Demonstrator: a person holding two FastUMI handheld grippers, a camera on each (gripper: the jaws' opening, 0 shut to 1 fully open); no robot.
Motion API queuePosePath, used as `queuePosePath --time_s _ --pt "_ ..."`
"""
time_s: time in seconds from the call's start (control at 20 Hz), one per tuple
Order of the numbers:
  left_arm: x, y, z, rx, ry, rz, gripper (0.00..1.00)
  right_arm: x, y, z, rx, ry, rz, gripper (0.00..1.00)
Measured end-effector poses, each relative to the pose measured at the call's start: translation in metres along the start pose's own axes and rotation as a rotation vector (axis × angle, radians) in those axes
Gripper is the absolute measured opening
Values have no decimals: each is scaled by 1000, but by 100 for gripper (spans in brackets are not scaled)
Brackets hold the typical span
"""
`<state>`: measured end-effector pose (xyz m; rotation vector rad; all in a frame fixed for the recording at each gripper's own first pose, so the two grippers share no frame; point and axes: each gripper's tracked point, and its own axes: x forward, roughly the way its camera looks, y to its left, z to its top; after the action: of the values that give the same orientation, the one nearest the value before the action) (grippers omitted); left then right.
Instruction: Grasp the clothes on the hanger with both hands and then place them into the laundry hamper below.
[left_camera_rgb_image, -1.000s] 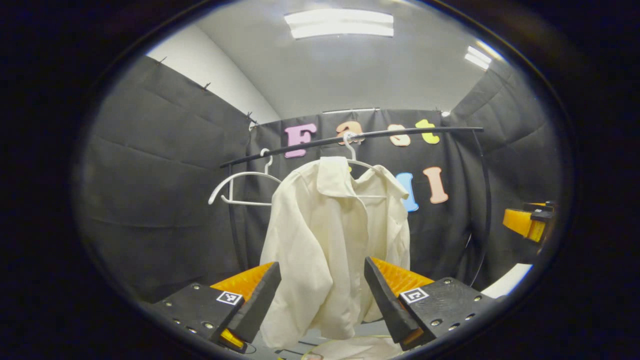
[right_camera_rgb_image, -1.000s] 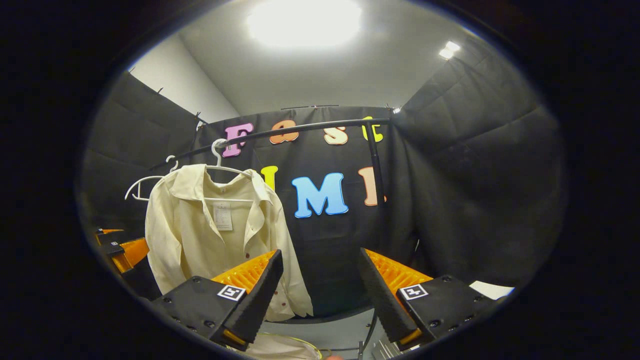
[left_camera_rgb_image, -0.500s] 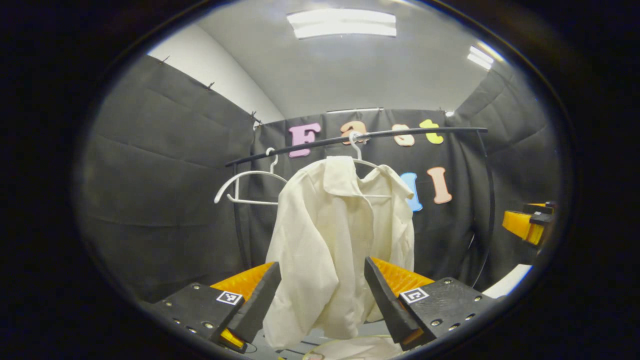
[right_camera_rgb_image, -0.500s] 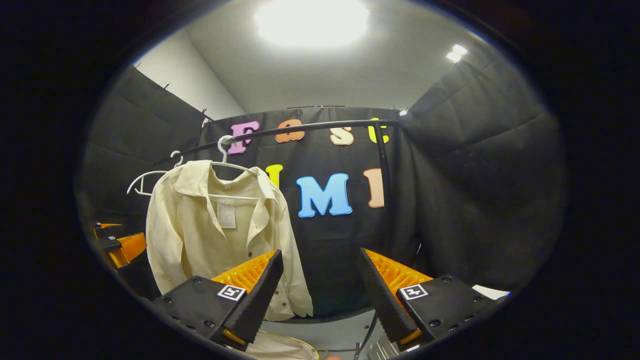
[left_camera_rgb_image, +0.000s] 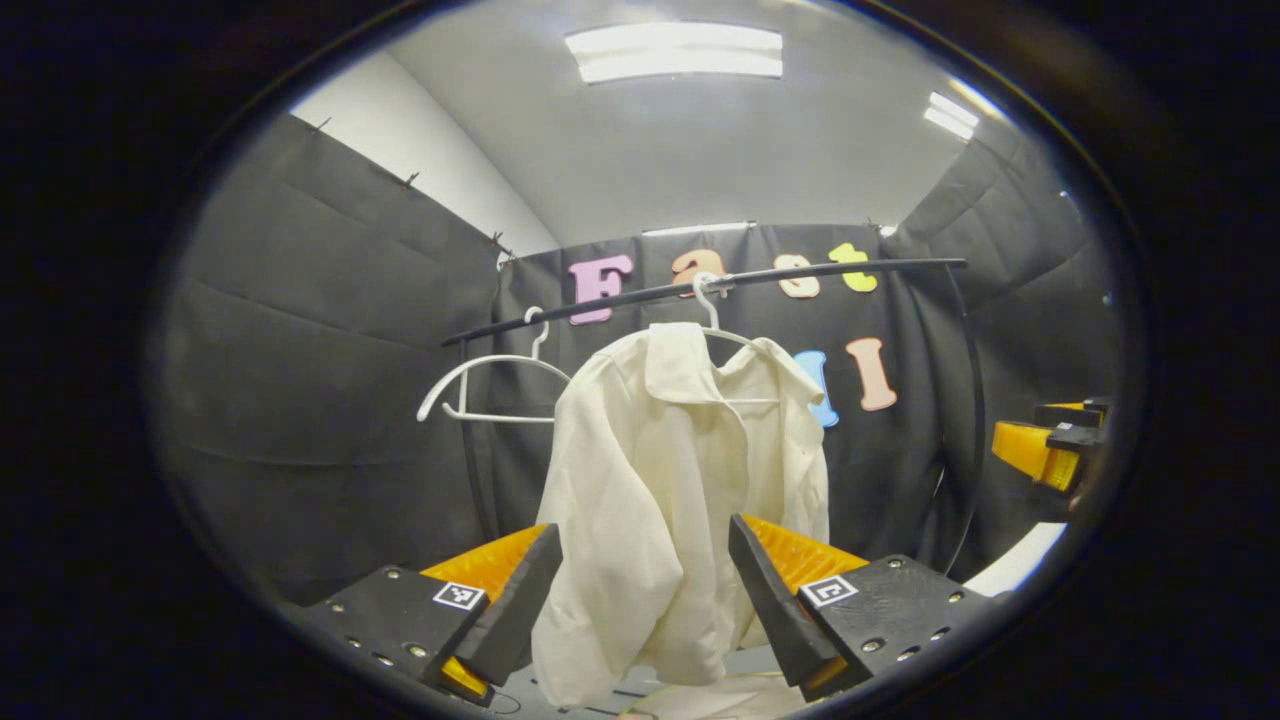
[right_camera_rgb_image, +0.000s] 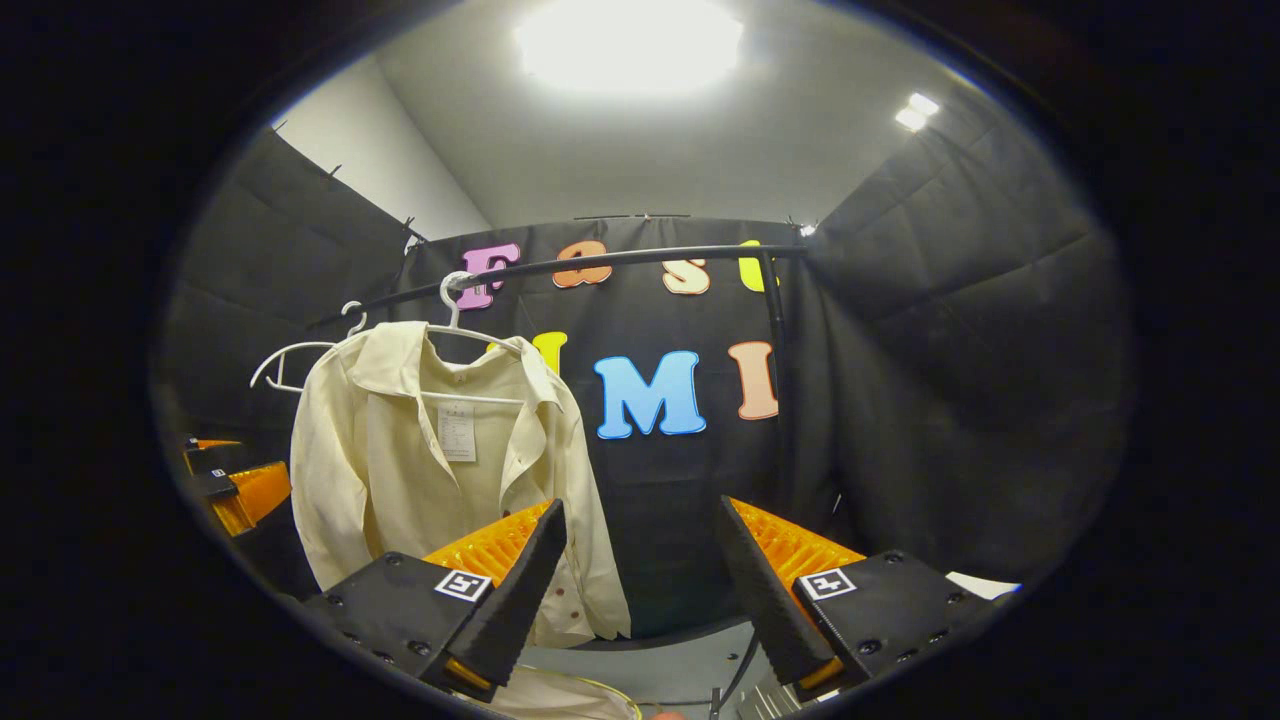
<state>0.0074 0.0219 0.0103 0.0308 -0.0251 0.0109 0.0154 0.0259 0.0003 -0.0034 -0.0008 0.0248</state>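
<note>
I hold the left tool (left_camera_rgb_image: 640, 590) with its jaws spread wide and nothing between them. The cream shirt (left_camera_rgb_image: 680, 500) hangs directly ahead of it, framed in the gap between the two fingers but well apart from them. The shirt sits on a white hanger (left_camera_rgb_image: 712, 315) hooked over the black rail (left_camera_rgb_image: 700, 283). A second, bare white hanger (left_camera_rgb_image: 480, 385) hangs on the same rail, to the shirt's left in this view.

I hold the right tool (right_camera_rgb_image: 640, 590) equally wide open, also gripping nothing. In the right gripper view the shirt (right_camera_rgb_image: 440, 470) hangs to the left of the gap, partly behind the left finger (right_camera_rgb_image: 510, 590) and not touching it. A white label (right_camera_rgb_image: 459, 430) sits inside the shirt below the collar; its print is too small to read. Dark buttons run down the front placket.

Pale fabric and a rim, probably the laundry hamper (right_camera_rgb_image: 560, 695), show at the bottom edge below the shirt.
</note>
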Motion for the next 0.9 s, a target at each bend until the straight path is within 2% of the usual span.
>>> queuePosePath --time_s 0.25,0.4,0.45,0.5,0.6,0.65,0.7,0.8,0.85,0.9 --pt "2 -3 4 -27 -34 -46 98 3 14 1 0 -12 -11 96" --pt "6 -13 11 -56 -61 -92 100 9 15 3 23 -14 -30 96" --pt "9 -18 12 -60 -63 -100 98 12 19 2 37 -10 -24 92" --pt "13 -23 14 -61 -63 -107 98 16 21 3 44 -6 -16 96" --pt "25 -33 17 -66 -64 -110 98 29 26 2 40 2 14 96" --pt "31 -39 19 -72 -68 -107 98 35 28 2 34 2 34 92" --pt "38 -43 21 -76 -71 -99 100 41 32 5 28 -5 58 96" --pt "52 -50 23 -70 -68 -70 98 56 42 7 29 -12 119 96" --pt "59 -54 25 -65 -67 -57 96 63 47 6 29 -14 149 93" --pt "67 -58 26 -61 -68 -48 98 70 51 7 29 -16 174 96"
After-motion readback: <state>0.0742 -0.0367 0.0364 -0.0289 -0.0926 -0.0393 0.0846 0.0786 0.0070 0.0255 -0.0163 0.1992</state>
